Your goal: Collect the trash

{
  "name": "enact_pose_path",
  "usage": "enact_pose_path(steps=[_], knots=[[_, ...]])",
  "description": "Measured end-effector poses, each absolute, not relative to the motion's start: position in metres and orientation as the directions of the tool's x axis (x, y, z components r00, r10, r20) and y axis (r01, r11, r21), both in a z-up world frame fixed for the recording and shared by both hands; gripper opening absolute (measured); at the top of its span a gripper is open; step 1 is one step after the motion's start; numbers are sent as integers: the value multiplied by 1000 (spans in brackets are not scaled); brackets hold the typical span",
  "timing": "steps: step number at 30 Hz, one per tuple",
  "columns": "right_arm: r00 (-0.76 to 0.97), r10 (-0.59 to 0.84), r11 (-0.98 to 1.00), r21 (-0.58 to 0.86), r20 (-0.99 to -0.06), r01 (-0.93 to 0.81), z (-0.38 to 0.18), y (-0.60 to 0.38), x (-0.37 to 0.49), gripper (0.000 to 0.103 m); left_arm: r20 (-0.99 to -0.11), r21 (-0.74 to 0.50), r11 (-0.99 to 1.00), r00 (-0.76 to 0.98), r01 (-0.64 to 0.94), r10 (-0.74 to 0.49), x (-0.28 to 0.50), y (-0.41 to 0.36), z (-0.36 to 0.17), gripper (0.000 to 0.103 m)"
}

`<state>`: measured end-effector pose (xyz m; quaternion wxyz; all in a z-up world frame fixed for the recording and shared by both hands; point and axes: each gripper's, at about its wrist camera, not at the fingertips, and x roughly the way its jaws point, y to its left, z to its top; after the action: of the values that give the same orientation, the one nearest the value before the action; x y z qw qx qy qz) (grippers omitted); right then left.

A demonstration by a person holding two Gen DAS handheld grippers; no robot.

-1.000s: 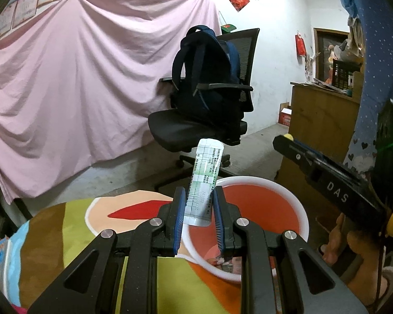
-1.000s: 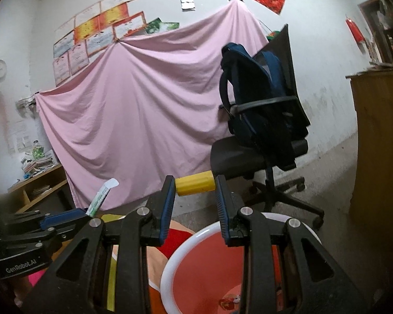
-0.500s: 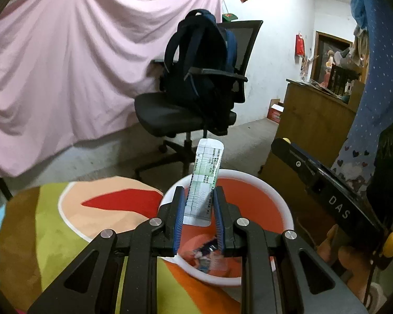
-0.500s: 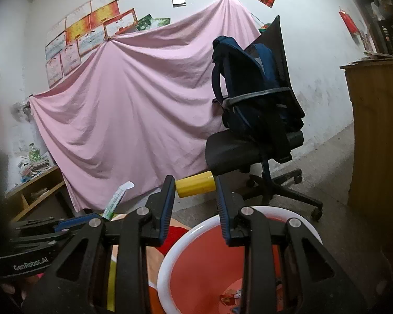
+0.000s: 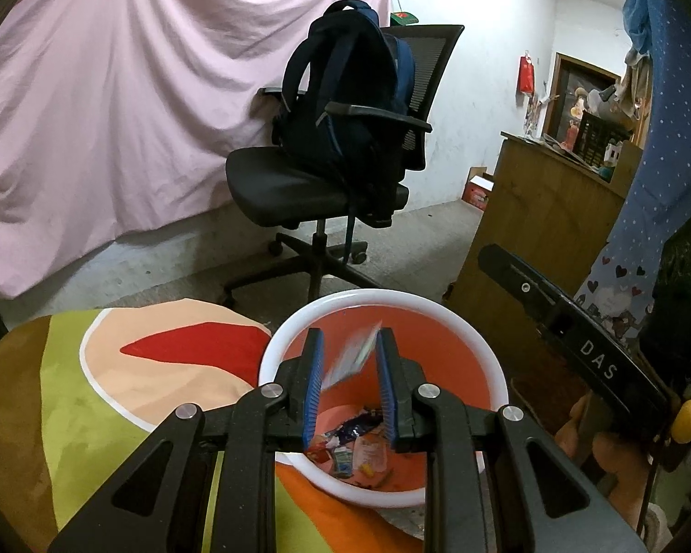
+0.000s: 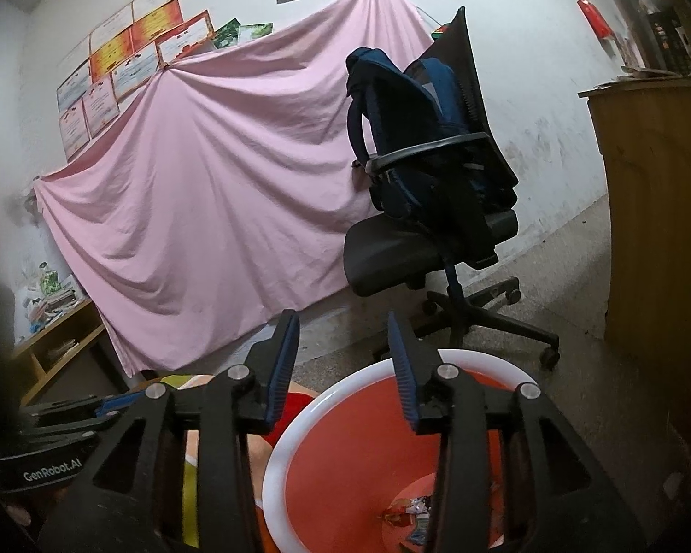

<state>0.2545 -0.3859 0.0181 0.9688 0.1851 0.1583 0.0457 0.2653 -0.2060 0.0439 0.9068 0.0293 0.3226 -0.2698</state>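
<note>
Basically both claws are spread over the red bin point(image 5: 456, 322): the left claw point(image 5: 348, 382) has a blurry wrapper point(image 5: 352, 355) loose between its fingers, mid-drop I'd guess, right claw point(image 6: 343, 368) holds nothing. Scraps point(image 5: 359, 449) already sit at the bottom.

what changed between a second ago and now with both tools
The left tool opened and let go of the white packet, now blurred and falling into the red bin. The right tool also opened; its yellow piece is gone from view. Chair and backpack stayed put.
</note>
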Motion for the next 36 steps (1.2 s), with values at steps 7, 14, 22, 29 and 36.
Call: enact_pose_path(steps=[7,14,22,29,36], knots=[[946,149,927,374,-289,-32,17,-386,254,72,-604,-129,858,647,497,-466,268,-205,42,19],[945,154,927,372,-287,-38,17,-385,254,74,-588,-144,871,668,470,-457,267,-198,45,29],[946,155,932,361,-286,-43,18,-380,255,76,-575,-136,886,693,443,-434,264,-189,50,29],[945,154,934,354,-288,-44,18,-378,255,82,-572,-123,903,714,412,-404,260,-178,51,31],[948,148,943,329,-283,-48,20,-371,254,97,-557,-109,924,747,368,-363,252,-160,53,36]])
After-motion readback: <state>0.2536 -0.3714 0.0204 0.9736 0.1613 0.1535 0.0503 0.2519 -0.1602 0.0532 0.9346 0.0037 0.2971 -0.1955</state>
